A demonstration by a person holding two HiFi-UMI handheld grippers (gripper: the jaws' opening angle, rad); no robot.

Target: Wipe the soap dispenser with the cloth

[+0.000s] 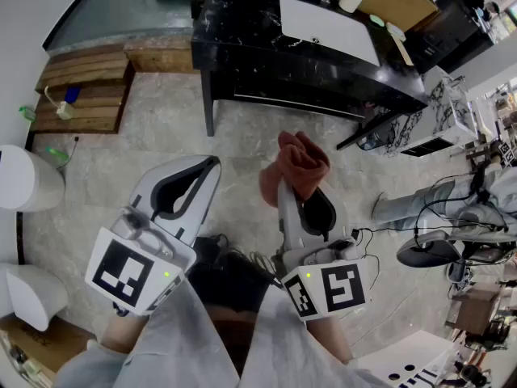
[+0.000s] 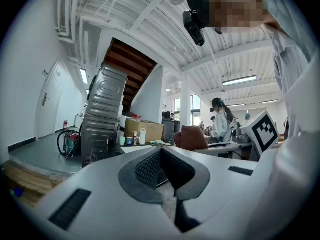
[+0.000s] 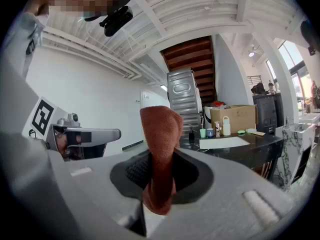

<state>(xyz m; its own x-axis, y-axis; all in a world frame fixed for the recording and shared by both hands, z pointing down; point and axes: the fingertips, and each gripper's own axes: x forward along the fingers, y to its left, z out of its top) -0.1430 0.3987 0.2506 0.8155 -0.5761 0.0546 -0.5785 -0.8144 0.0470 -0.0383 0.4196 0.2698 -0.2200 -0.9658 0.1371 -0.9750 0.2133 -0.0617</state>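
Observation:
My right gripper [image 1: 299, 194] is shut on a rust-red cloth [image 1: 300, 164], which stands up out of the jaws and hangs below them in the right gripper view [image 3: 160, 149]. My left gripper [image 1: 208, 168] is beside it, jaws together and empty [image 2: 162, 156]. Both are held low over the floor, pointing at a black counter [image 1: 242, 39]. A small dark pump bottle [image 3: 191, 134], apparently the soap dispenser, stands on that counter, well beyond both grippers.
The counter also carries a white sheet [image 1: 327, 27], cups [image 3: 206, 132], a white bottle [image 3: 226, 125] and a cardboard box [image 3: 232, 118]. Wooden steps [image 1: 81, 87] lie at left. A white fixture [image 1: 28, 176] stands at the near left. Chairs and cables [image 1: 436, 249] crowd the right.

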